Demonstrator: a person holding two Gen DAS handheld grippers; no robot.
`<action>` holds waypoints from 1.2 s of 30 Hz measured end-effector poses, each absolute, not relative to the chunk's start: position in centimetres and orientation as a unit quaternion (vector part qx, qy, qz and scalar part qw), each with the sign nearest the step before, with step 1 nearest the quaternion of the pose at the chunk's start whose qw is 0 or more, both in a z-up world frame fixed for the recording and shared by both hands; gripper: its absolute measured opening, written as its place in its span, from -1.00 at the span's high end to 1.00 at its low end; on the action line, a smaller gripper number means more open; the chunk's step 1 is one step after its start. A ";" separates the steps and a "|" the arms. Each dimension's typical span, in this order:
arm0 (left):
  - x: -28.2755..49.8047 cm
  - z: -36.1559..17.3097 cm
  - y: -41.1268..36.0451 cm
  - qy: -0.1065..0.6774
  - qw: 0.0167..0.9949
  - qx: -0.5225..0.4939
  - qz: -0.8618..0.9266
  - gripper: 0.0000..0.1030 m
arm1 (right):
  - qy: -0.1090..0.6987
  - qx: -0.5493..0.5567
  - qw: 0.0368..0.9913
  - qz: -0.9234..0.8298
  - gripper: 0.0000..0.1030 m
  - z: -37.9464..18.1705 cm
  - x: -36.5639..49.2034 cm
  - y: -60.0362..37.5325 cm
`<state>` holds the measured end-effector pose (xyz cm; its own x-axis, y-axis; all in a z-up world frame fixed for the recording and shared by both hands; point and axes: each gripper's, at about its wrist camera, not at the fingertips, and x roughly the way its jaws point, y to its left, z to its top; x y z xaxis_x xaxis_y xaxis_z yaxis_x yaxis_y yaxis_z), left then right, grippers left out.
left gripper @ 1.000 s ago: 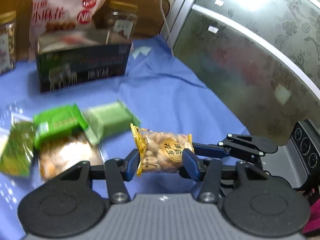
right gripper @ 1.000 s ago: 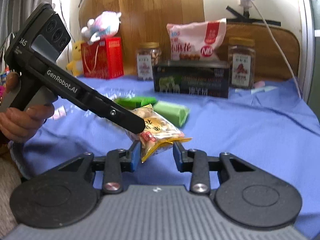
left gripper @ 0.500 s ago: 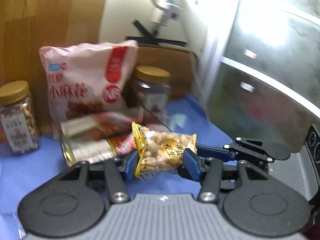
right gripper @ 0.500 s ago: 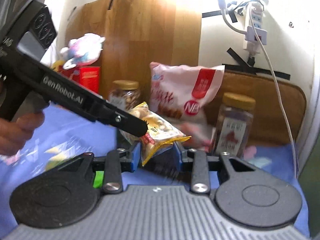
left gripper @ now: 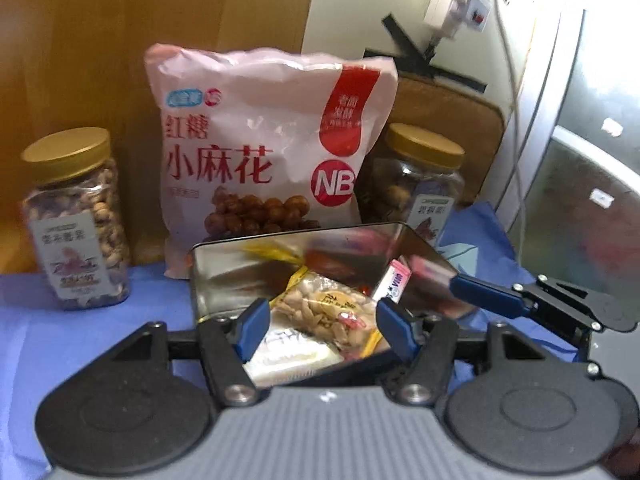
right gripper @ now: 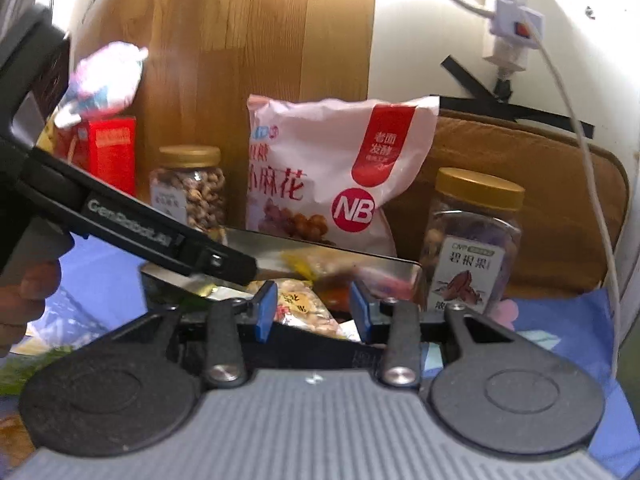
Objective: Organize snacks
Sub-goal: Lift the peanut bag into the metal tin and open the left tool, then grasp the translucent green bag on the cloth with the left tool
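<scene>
Both tongs easing apart over the tin point(left gripper: 224, 276), peanut packet point(left gripper: 328, 312) loose inside; pink bag point(left gripper: 260, 152) at 12, jars at 10 and 2.

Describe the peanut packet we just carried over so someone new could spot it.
Find the big pink snack bag standing against the wood panel; the open metal tin sits right in front of it. Inside the tin lies the peanut packet: clear plastic with yellow edges and pale nuts showing, unlike the white wrapper beside it.
</scene>
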<state>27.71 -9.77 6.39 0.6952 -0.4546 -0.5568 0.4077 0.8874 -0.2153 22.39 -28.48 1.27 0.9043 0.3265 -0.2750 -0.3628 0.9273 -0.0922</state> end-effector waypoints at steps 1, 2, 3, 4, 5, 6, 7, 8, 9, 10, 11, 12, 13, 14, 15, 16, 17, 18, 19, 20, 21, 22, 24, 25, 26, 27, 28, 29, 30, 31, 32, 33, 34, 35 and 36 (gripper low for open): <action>26.9 6.6 -9.1 0.307 0.920 -0.044 -0.241 -0.17 | 0.127 -0.064 0.973 0.180 0.17 1.3 21.7 -28.6; 26.0 6.8 -8.3 0.304 0.919 -0.051 -0.247 -0.17 | 0.128 -0.056 0.973 0.185 0.17 1.4 21.0 -28.8; 25.1 7.0 -7.7 0.303 0.918 -0.057 -0.251 -0.17 | 0.131 -0.047 0.971 0.193 0.17 1.3 20.1 -29.0; 24.2 7.1 -6.9 0.301 0.917 -0.063 -0.255 -0.17 | 0.137 -0.038 0.969 0.201 0.17 1.2 19.4 -29.0; 23.5 7.1 -6.3 0.301 0.916 -0.067 -0.256 -0.17 | 0.146 -0.030 0.966 0.211 0.17 1.0 19.0 -28.9; 22.6 7.0 -5.5 0.304 0.915 -0.072 -0.255 -0.17 | 0.159 -0.022 0.961 0.225 0.15 0.6 18.4 -28.8; 21.9 6.8 -4.8 0.307 0.914 -0.077 -0.253 -0.17 | 0.174 -0.013 0.955 0.240 0.14 0.3 17.8 -28.6; 21.0 6.5 -3.9 0.314 0.912 -0.083 -0.250 -0.17 | 0.186 -0.008 0.950 0.251 0.14 0.0 17.5 -28.4; 20.4 6.1 -3.4 0.319 0.911 -0.085 -0.247 -0.17 | 0.196 -0.004 0.945 0.262 0.14 -0.5 16.9 -28.0; 19.7 5.8 -2.7 0.323 0.911 -0.086 -0.242 -0.17 | 0.205 -0.004 0.940 0.272 0.14 -0.9 16.4 -27.6; 19.0 5.4 -1.9 0.325 0.912 -0.086 -0.234 -0.17 | 0.213 -0.006 0.936 0.281 0.14 -1.2 15.7 -26.9; 18.3 5.0 -1.2 0.329 0.914 -0.084 -0.224 -0.17 | 0.218 -0.009 0.932 0.289 0.14 -1.5 15.2 -26.3; 17.8 4.7 -0.5 0.333 0.914 -0.084 -0.214 -0.17 | 0.222 -0.012 0.928 0.299 0.14 -1.6 14.7 -25.7; 17.3 4.3 0.4 0.340 0.914 -0.088 -0.203 -0.17 | 0.224 -0.020 0.924 0.310 0.14 -1.7 14.1 -24.8; 17.0 4.0 1.2 0.346 0.912 -0.097 -0.197 -0.17 | 0.223 -0.030 0.921 0.319 0.14 -1.7 13.7 -24.1; 16.7 3.6 2.0 0.353 0.909 -0.108 -0.193 -0.17 | 0.222 -0.046 0.918 0.326 0.13 -1.8 13.4 -23.1; 16.4 3.2 2.9 0.361 0.905 -0.121 -0.190 -0.17 | 0.222 -0.057 0.917 0.328 0.13 -1.8 13.3 -22.3; 16.2 2.8 3.6 0.366 0.902 -0.130 -0.187 -0.17 | 0.224 -0.066 0.915 0.329 0.13 -1.9 13.3 -21.5; 15.9 2.6 4.1 0.369 0.901 -0.135 -0.185 -0.17 | 0.226 -0.074 0.913 0.331 0.11 -1.9 13.3 -20.7; 15.6 2.4 4.5 0.370 0.900 -0.138 -0.182 -0.17 | 0.223 -0.087 0.914 0.328 0.07 -1.9 13.3 -19.9; 15.2 2.2 4.9 0.371 0.901 -0.138 -0.180 -0.17 | 0.218 -0.109 0.916 0.320 0.07 -2.0 13.3 -19.1; 15.0 2.0 5.1 0.372 0.900 -0.137 -0.180 -0.17 | 0.216 -0.135 0.918 0.305 0.07 -2.3 13.4 -18.5; 14.7 1.8 5.3 0.374 0.899 -0.136 -0.181 -0.17 | 0.220 -0.170 0.925 0.260 0.09 -3.0 14.2 -17.5; 14.5 1.7 5.4 0.374 0.900 -0.134 -0.180 -0.17 | 0.226 -0.161 0.930 0.243 0.09 -3.1 14.7 -17.8; 14.4 1.7 5.5 0.373 0.901 -0.132 -0.179 -0.17 | 0.233 -0.144 0.935 0.227 0.09 -3.0 15.2 -18.3; 14.3 1.6 5.5 0.372 0.902 -0.131 -0.177 -0.17 | 0.234 -0.128 0.940 0.214 0.09 -2.7 15.3 -18.8; 14.2 1.6 5.8 0.370 0.902 -0.133 -0.177 -0.17 | 0.229 -0.114 0.943 0.211 0.09 -2.4 15.0 -19.3; 14.2 1.5 6.0 0.370 0.901 -0.136 -0.179 -0.17 | 0.221 -0.097 0.945 0.219 0.08 -2.0 14.5 -19.8; 14.3 1.4 6.2 0.370 0.900 -0.139 -0.181 -0.17 | 0.217 -0.077 0.944 0.235 0.06 -1.5 14.0 -20.2; 14.4 1.3 6.4 0.371 0.899 -0.143 -0.184 -0.17 | 0.216 -0.060 0.941 0.253 0.06 -1.1 13.5 -20.4; 14.7 1.3 6.4 0.372 0.898 -0.146 -0.187 -0.17 | 0.219 -0.046 0.935 0.274 0.06 -0.8 13.0 -20.3; 14.9 1.2 6.5 0.372 0.896 -0.149 -0.191 -0.17 | 0.224 -0.041 0.929 0.292 0.06 -0.8 12.8 -20.0; 15.2 1.2 6.4 0.372 0.894 -0.151 -0.198 -0.17 | 0.230 -0.042 0.923 0.305 0.06 -0.9 12.9 -19.4; 15.4 1.1 6.3 0.372 0.893 -0.151 -0.203 -0.17 | 0.239 -0.047 0.917 0.316 0.06 -1.1 12.9 -18.7; 15.8 0.9 6.1 0.374 0.892 -0.150 -0.204 -0.17 | 0.248 -0.055 0.912 0.321 0.05 -1.4 13.1 -18.0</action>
